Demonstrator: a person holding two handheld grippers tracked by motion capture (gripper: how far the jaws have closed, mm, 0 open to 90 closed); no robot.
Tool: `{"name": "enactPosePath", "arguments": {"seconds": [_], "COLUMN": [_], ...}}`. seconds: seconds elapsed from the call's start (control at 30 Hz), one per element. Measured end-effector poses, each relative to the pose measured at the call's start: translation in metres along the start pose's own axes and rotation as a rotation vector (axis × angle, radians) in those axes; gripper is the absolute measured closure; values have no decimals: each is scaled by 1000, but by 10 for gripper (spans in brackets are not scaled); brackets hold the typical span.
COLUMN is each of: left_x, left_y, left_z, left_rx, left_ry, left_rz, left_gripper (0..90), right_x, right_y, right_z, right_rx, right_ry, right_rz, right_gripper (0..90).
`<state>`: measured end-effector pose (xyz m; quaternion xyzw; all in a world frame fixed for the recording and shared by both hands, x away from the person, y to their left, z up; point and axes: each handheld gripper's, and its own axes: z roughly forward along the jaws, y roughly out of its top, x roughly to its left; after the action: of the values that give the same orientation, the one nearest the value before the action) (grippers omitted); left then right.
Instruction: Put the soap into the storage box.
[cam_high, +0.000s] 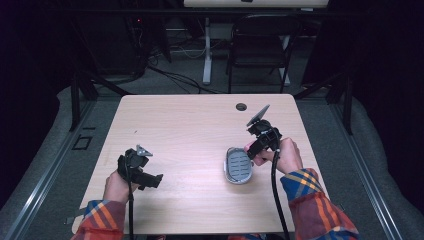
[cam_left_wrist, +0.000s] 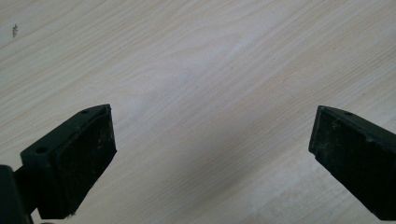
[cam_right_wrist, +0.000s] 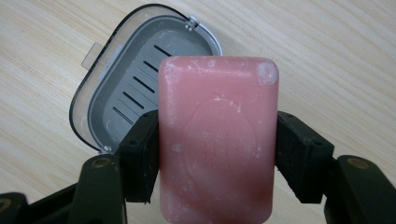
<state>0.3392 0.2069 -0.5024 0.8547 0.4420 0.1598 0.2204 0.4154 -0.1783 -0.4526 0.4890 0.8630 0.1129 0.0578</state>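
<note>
- Right gripper view has the best look: the right gripper (cam_right_wrist: 217, 154) is clamped on a pink rectangular bar of soap (cam_right_wrist: 217, 140), one black pad pressed on each long side, bar standing on end between them.
- Soap surface looks a bit chalky, with white scuffs and a faint stamped oval in the middle.
- Behind the bar sits a grey plastic soap dish with a slotted insert (cam_right_wrist: 135, 88) and a clear rim, flat on the light wood-grain table (cam_right_wrist: 327, 56). The soap is above the dish's near end, not in it; can't tell if it touches.
- High view: the dish (cam_high: 238, 165) is right of the table's middle, and the right gripper (cam_high: 254, 148) is just beside its upper right corner, held by the person's right hand (cam_high: 285, 156). A sliver of pink peeks out at the jaws.
- Left gripper (cam_high: 156, 180) rests well apart from all that, over the left part of the table, in the left hand (cam_high: 117, 186).
- Left gripper view: its two black jaws stand wide apart with bare tabletop between them, holding nothing.
- Plaid sleeves (cam_high: 320, 205) come in from the bottom edge.
</note>
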Motion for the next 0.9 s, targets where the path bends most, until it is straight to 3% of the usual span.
{"name": "enactPosePath", "arguments": {"seconds": [0.27,0.6,0.8,0.9], "left_x": [0,1,-1,0], "left_y": [0,0,1,0], "left_z": [-1,1,1,1], "left_rx": [-5,1,-1,-1], "left_ry": [-6,-7,-13,-14], "left_rz": [-5,-3,0,-6], "left_gripper": [4,4,5,5], "right_x": [5,11,18,21], "right_y": [8,12,18,19], "right_z": [8,17,23,27], "right_rx": [33,30,75,75], "right_ry": [-5,-24,-27,-23], "right_rz": [-7,2,-26,-17], "right_gripper": [372,372,372,371]}}
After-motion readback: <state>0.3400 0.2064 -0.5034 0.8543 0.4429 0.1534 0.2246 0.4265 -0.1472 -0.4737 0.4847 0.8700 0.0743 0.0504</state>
